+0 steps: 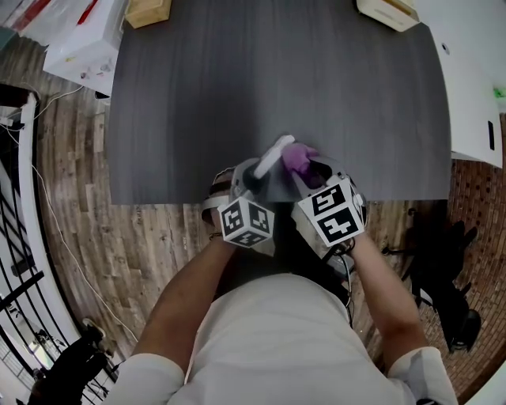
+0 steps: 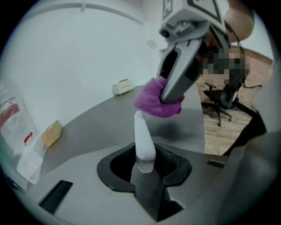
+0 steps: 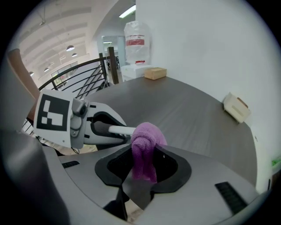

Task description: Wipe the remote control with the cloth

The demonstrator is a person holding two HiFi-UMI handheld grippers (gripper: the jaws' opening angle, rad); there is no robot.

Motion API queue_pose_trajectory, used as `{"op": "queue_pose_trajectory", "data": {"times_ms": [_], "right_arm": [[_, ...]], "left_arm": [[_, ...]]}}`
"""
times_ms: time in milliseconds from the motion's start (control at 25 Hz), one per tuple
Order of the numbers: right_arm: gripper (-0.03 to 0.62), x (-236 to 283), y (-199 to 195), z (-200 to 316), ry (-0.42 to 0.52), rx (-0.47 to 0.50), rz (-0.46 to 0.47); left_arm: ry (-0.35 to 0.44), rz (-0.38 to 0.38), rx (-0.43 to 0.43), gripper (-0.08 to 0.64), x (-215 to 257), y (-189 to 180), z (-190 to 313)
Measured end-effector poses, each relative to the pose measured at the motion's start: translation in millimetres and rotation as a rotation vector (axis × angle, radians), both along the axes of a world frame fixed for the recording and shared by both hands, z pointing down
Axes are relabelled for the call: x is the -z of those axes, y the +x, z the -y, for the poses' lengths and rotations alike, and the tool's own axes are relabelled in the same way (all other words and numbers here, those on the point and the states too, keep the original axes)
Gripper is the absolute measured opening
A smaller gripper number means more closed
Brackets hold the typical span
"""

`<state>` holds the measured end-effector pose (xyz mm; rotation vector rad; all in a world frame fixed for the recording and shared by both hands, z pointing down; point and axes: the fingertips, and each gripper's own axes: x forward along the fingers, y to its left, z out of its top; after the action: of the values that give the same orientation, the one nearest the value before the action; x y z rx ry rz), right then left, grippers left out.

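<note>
A slim white remote control (image 2: 143, 139) sticks up out of my left gripper (image 2: 145, 165), which is shut on its lower end. In the head view the remote (image 1: 273, 155) slants up to the right above the table's near edge. My right gripper (image 3: 142, 169) is shut on a bunched purple cloth (image 3: 144, 147). The cloth (image 1: 299, 157) sits right at the remote's far tip, and in the left gripper view the purple cloth (image 2: 154, 102) hangs just above that tip. In the right gripper view the remote (image 3: 119, 129) runs behind the cloth, its tip hidden.
The dark grey table (image 1: 277, 87) stretches away from me. A tan box (image 1: 148, 11) stands at its far left corner and a cream box (image 1: 387, 12) at its far right. A white bag (image 1: 83, 39) lies off the left edge. An office chair (image 2: 219, 99) stands on the floor.
</note>
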<state>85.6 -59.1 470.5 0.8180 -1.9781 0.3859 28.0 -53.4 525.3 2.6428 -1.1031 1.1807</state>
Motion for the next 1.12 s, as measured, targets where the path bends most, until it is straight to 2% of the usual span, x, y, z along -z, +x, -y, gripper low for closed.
{"op": "queue_pose_trajectory", "data": {"times_ms": [80,200,320,520,680,920,1040,1120], "right_arm": [[0.13,27.7,-21.5,-3.2,0.038,0.038,0.055],[0.13,47.4,-69.0,-21.4,0.027,0.164,0.128],[0.13,27.5,-78.6,-30.6,-0.003,0.234,0.071],[0.13,-1.9,-41.1,-15.6,-0.047,0.163,-0.032],[0.13,-16.9,-16.1,-1.3,-0.087,0.118,-0.079],[0.13,-31.1,26.3,29.3,-0.082,0.077,-0.235],[0.13,-39.7,55.7,41.0,-0.089,0.041,-0.326],[0.13,-37.8,64.1,45.8,-0.074,0.011,-0.326]], "left_arm": [[0.033,0.047,-0.036,0.109,6.0,-1.3,1.7],[0.049,0.072,-0.065,0.107,9.8,-2.0,2.1],[0.033,0.06,-0.072,0.107,9.8,1.6,-1.2],[0.017,0.055,-0.095,0.106,6.2,4.1,-7.9],[0.015,0.063,-0.108,0.106,3.7,2.7,-9.4],[0.029,0.093,-0.143,0.106,1.2,-0.6,-8.0],[0.007,0.1,-0.142,0.106,-4.8,-4.5,-8.6],[-0.017,0.103,-0.139,0.106,-10.6,-8.7,-9.7]]}}
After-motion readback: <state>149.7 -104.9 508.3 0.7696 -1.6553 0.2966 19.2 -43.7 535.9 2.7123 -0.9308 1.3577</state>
